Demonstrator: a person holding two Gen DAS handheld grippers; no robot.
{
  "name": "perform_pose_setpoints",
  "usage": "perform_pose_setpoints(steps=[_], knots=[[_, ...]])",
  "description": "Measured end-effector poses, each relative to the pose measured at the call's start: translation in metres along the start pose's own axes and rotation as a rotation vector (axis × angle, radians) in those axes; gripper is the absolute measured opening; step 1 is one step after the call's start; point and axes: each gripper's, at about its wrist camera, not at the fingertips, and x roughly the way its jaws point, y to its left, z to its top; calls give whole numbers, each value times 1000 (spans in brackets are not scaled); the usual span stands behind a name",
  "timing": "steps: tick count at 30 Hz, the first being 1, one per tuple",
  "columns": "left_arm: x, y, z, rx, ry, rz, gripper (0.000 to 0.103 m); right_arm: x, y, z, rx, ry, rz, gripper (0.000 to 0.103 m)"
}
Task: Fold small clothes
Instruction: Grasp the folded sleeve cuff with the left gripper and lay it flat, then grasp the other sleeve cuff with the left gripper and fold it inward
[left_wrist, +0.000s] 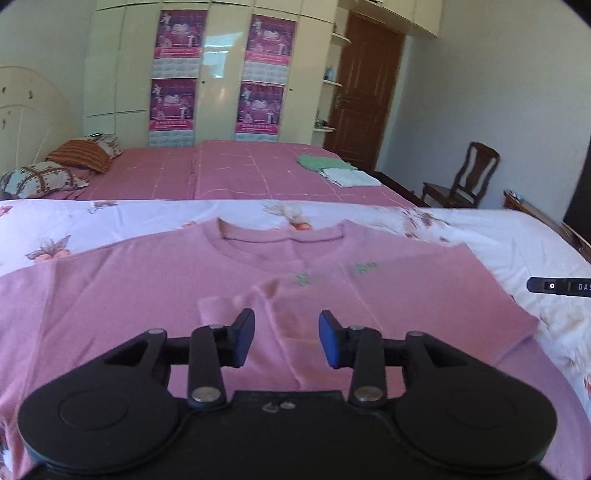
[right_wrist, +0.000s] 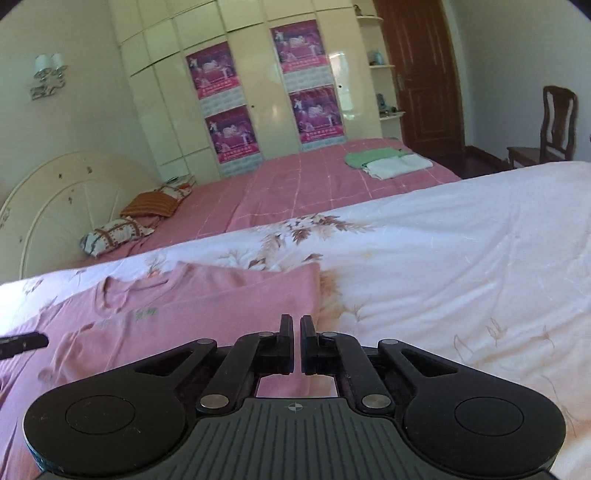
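Pink shirt (left_wrist: 258, 280) lies flat on the quilt (right_wrist: 443, 258), both my claws above it.

My left claw (left_wrist: 287, 338) hangs open and empty over the chest; my right claw (right_wrist: 295, 343) is shut on nothing at the shirt's edge. Risk: a shallow pinch could snag the quilt beneath and skew the fold.

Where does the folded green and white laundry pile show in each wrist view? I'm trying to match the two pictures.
Left wrist view: the folded green and white pile lies right of centre in the upper half, on the far pink bedspread.
Right wrist view: the pile sits upper right of centre, on that bedspread's far end.
Shared landmark: the brown door, behind and right of the pile in both.
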Motion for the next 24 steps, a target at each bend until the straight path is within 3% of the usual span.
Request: perform_pose_setpoints(steps=[3, 4, 6, 8, 10, 11, 13, 14, 17, 21, 23, 24], knots=[[29, -15, -22, 10, 101, 35, 44, 4, 15, -29, -69, 82, -14, 3], [28, -18, -26, 33, 54, 58, 45, 14, 16, -39, -83, 138, -42, 3], [19, -24, -22, 26, 37, 77, 44, 19, 20, -45, -104, 132, -63, 3], [0, -28, -23, 12, -35, 64, 48, 12, 27, -37, -97, 108, -79, 3], [6, -28, -30, 17, 34, 84, 51, -1, 34, -36, -88, 52, -47, 3], [13, -25, -36, 19, 65, 91, 51, -1, 37, -40, -90, 66, -39, 3], [9, -23, -37, 38, 42, 83, 52, 20, 37, -56, -101, 203, -78, 3], [2, -20, -33, 20, 43, 84, 52, 17, 38, -59, -106, 169, -83, 3], [-32, 8, -32, -74, -35, 103, 67, 1, 43, -51, -39, 153, -85, 3], [-83, 78, -46, -241, -72, 203, 66, -20, 49, -48, 21, 94, -107, 3], [-114, 124, -62, -338, -79, 291, 62, -24, 50, -49, 74, 91, -100, 4], [-130, 148, -70, -383, -77, 344, 58, -23, 51, -50, 98, 97, -98, 12]])
